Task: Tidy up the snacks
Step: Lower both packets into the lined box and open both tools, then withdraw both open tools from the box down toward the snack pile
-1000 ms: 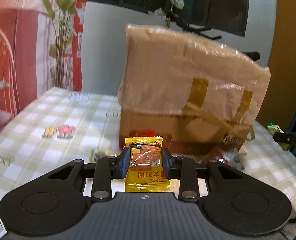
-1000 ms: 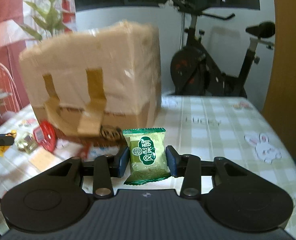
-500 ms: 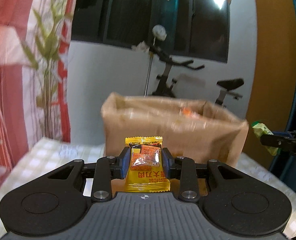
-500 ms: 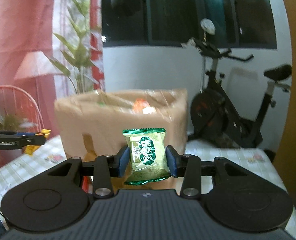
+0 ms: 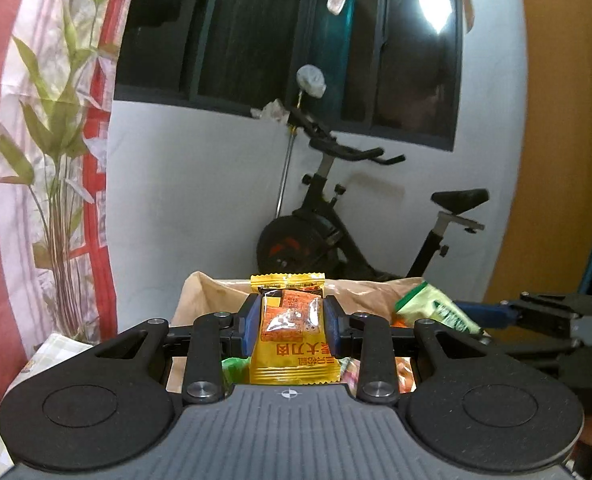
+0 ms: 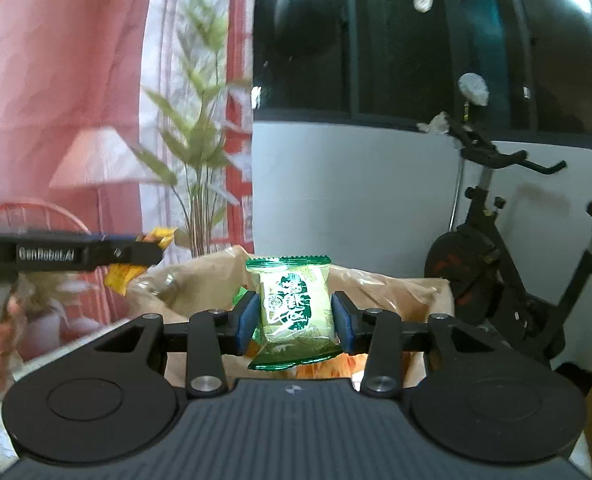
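My left gripper (image 5: 291, 322) is shut on a yellow and orange snack packet (image 5: 293, 330), held above the open top of a brown cardboard box (image 5: 199, 292). My right gripper (image 6: 293, 318) is shut on a green snack packet (image 6: 293, 312), also held over the box's open top (image 6: 396, 284). Several snacks lie inside the box (image 5: 402, 368). The right gripper with its green packet (image 5: 432, 308) shows at the right of the left wrist view. The left gripper with its yellow packet (image 6: 123, 274) shows at the left of the right wrist view.
An exercise bike (image 5: 336, 240) stands against the white wall behind the box; it also shows in the right wrist view (image 6: 496, 256). A plant (image 5: 55, 152) and a red curtain are at the left. A checked tablecloth (image 5: 51, 346) shows beside the box.
Both grippers have risen from in front of the box to above its open top, each still holding its packet. They have also come closer together.
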Motion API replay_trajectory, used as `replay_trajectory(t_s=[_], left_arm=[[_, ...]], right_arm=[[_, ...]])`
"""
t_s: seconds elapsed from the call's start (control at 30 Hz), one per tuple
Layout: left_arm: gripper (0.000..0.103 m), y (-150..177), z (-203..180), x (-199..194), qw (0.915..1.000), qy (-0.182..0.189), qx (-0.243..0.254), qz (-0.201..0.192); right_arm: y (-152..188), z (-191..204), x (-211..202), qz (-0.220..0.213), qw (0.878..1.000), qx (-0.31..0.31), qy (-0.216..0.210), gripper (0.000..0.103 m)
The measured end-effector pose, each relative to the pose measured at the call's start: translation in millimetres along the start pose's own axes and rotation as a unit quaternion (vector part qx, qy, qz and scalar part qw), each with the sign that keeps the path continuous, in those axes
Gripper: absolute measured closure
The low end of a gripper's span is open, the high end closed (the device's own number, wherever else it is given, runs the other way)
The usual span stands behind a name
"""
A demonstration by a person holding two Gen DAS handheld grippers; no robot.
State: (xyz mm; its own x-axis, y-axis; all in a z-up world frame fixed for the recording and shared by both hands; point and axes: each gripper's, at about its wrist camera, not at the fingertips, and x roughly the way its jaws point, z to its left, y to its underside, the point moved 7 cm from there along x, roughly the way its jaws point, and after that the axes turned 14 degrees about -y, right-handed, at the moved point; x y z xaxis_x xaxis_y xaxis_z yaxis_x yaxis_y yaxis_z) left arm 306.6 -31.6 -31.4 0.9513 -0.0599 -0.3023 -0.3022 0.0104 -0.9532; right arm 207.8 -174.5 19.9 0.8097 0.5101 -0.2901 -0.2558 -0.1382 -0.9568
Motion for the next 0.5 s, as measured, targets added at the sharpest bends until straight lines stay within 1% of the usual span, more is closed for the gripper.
replay_trajectory(t_s=[0.07,0.13,0.23,0.27,0.3,0.33,0.37,0.47,0.5], left_arm=[[0.068,-1.4,-4.1,11.6,0.9999,-0.008,0.010,0.004],[0.068,-2.0,-4.0,22.3,0.9997,-0.013,0.019,0.010],[0.067,1.4,-1.2,33.5,0.9990,-0.021,0.031,0.026],[0.066,4.3,-1.9,36.0,0.9986,-0.022,0.037,0.032],[0.062,5.7,-0.1,37.4,0.9982,-0.023,0.041,0.036],[0.050,7.3,1.2,37.2,0.9980,-0.023,0.045,0.038],[0.041,8.6,2.6,36.3,0.9981,-0.023,0.046,0.036],[0.039,8.8,8.2,33.0,0.9983,-0.023,0.041,0.034],[0.039,8.5,9.5,31.8,0.9984,-0.021,0.039,0.035]], right_arm=[[-0.6,-3.6,22.2,0.018,1.000,-0.019,0.003,0.061],[1.0,-7.6,41.3,0.033,0.999,-0.025,0.007,0.061],[6.6,-13.4,58.4,0.051,0.998,-0.026,0.012,0.061],[8.8,-15.8,62.0,0.055,0.998,-0.026,0.015,0.060],[10.8,-17.8,64.7,0.059,0.998,-0.025,0.020,0.060],[13.7,-20.5,67.0,0.064,0.997,-0.023,0.027,0.059],[16.0,-23.5,66.6,0.067,0.997,-0.021,0.031,0.059],[18.3,-26.8,62.5,0.063,0.997,-0.016,0.035,0.044],[16.7,-26.8,60.5,0.059,0.998,-0.014,0.036,0.043]])
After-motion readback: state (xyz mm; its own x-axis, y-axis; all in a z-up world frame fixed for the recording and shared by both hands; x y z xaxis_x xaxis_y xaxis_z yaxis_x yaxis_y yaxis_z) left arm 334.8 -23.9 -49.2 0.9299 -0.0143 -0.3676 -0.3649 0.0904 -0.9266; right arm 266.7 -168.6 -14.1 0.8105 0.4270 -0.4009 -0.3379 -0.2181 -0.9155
